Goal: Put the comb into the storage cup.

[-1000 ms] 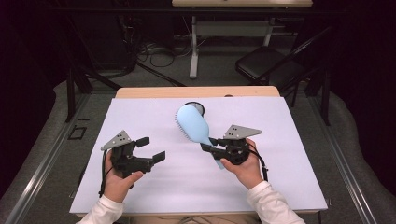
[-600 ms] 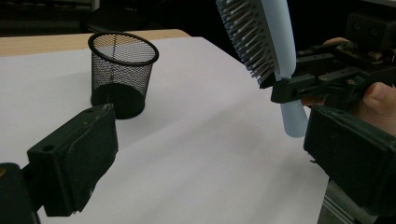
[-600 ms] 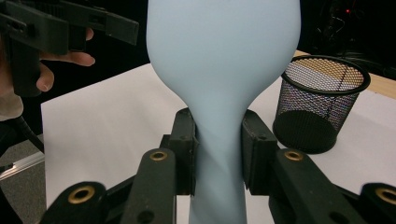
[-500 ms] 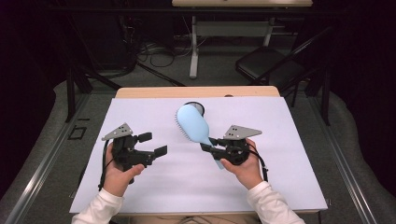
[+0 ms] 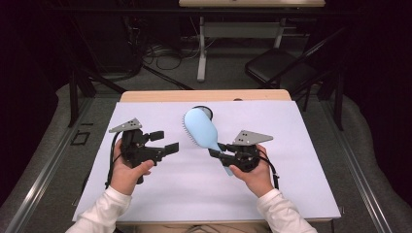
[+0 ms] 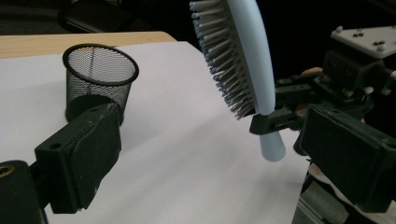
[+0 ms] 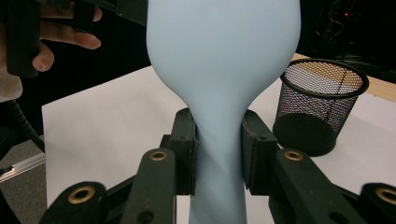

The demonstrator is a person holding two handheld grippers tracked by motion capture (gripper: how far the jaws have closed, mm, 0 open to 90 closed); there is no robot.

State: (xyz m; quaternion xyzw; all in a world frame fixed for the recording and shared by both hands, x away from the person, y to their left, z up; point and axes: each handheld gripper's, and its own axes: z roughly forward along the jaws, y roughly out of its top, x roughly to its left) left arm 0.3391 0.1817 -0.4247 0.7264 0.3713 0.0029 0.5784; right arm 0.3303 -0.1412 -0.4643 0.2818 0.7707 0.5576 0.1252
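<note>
While the light-blue hairbrush (image 5: 200,129) is clamped by the right gripper (image 5: 219,152), the released left gripper (image 5: 167,141) waits; insertion into the mesh cup (image 5: 206,111) at twelve o'clock is judged next.

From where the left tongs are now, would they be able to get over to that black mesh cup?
Probably yes. The left tongs are open and hold nothing, and bare white sheet lies between them and the mesh cup. The hairbrush, gripped by the right tongs, hangs to one side of that path.

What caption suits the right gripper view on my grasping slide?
Right gripper clamps a light blue hairbrush by its neck, black mesh cup behind.
</note>
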